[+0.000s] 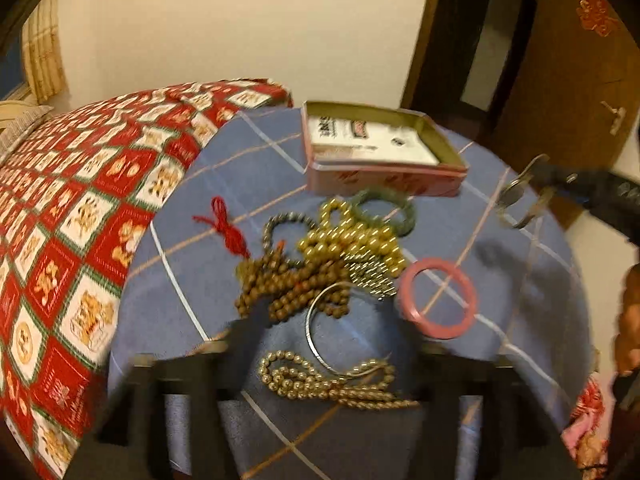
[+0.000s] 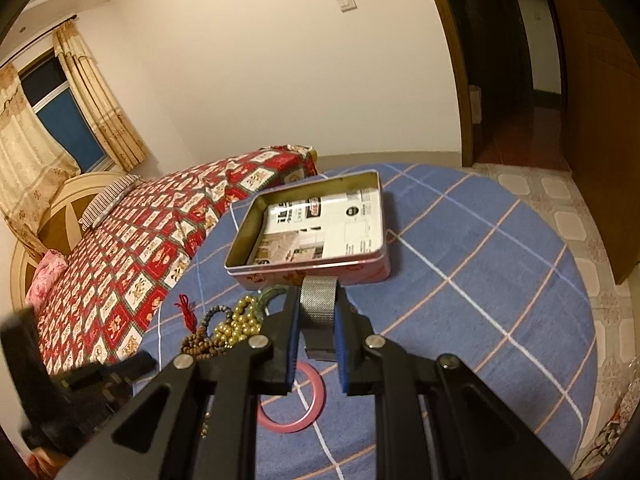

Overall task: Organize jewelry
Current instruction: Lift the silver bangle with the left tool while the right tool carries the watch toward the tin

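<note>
Black fingers of my left gripper [image 1: 320, 364] stand apart at the bottom of the left wrist view, pads touching nothing, with a pale gold bead strand [image 1: 336, 380] lying on the cloth between them. That strand is doubled over, its long axis running left to right across the view. A thin silver bangle [image 1: 320, 328] lies just beyond it, touching it and the brown bead pile [image 1: 288, 288]. Past those sit a heap of yellow beads [image 1: 360, 244], a grey bead bracelet [image 1: 288, 224], a green bangle [image 1: 384, 208] and a red cord [image 1: 228, 228] off to the left. The pink bangle [image 1: 438, 298] lies flat on its own, just right of the heap.

My right gripper [image 2: 318, 312] is clamped on a silver mesh watch band [image 2: 318, 300]; the band stands upright between the blue pads, its long axis pointing away from me toward the tin. In the left wrist view it hangs in the air well right of the heap.

Farther on, the open pink tin [image 1: 384, 178] rests on the blue checked tablecloth [image 2: 480, 280], printed paper lining its bottom. Behind the table is a bed with a red patterned cover [image 2: 160, 240].
</note>
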The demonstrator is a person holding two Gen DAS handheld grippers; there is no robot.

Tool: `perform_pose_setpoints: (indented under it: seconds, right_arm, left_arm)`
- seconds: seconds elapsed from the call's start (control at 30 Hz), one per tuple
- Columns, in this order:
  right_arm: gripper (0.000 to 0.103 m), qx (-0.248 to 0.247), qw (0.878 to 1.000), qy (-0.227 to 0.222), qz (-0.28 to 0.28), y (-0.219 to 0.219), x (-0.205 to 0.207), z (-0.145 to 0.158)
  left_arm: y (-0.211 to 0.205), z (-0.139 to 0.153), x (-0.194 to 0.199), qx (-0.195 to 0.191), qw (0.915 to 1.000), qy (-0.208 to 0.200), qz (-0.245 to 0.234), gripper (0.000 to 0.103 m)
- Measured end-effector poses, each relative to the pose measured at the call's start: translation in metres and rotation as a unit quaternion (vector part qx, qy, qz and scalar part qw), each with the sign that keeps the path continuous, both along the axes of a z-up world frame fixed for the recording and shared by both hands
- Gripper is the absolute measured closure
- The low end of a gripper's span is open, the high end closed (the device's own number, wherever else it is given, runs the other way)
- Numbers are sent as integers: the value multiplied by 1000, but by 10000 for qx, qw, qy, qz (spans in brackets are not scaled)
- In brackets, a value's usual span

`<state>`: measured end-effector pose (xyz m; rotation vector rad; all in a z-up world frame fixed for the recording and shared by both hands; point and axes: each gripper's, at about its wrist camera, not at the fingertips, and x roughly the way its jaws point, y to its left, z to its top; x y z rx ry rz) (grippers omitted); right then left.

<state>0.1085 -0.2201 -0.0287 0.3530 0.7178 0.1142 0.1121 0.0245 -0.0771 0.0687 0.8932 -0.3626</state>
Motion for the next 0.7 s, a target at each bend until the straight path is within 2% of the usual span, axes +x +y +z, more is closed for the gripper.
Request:
perform_pose_setpoints:
  seconds: [0.1, 0.17, 0.2, 0.23, 0.3, 0.37, 0.43, 0.53, 0.7]
  right_arm:
    - [85, -33, 10000, -13, 38, 2, -3, 1]
    - [85, -68, 10000, -28, 48, 2, -5, 3]
    - [85, -65, 10000, -36, 38, 2, -6, 4]
    - [85, -56, 10000, -38, 25, 1, -7, 4]
    - [85, -41, 10000, -31, 7, 0, -7, 4]
    - [85, -37, 10000, -18, -8, 0, -6, 3]
    - [85, -20, 10000, -3, -7, 0, -5, 3]
    - [85, -10, 10000, 4, 5, 1, -6, 2]
    - [85, -18, 9999, -151, -54, -3, -9, 12]
  left_arm:
    - [-3, -13, 4, -45, 9999, 165, 22, 36]
    - [-4, -20, 9, 93, 9996, 195, 184, 36]
    - [-4, -24, 12, 137, 9992, 280, 232, 44]
    - [-3, -29, 14, 120, 9988, 400, 268, 59]
    - [-2, -38, 20, 47, 9970, 713, 305, 72]
    - [-5, -40, 18, 184, 9978, 588, 258, 82]
    - [-8, -41, 19, 223, 9979, 576, 189, 98]
    - [-3, -36, 20, -120, 9982, 569, 159, 99]
    - [0, -3, 10, -310, 9994, 154, 71, 99]
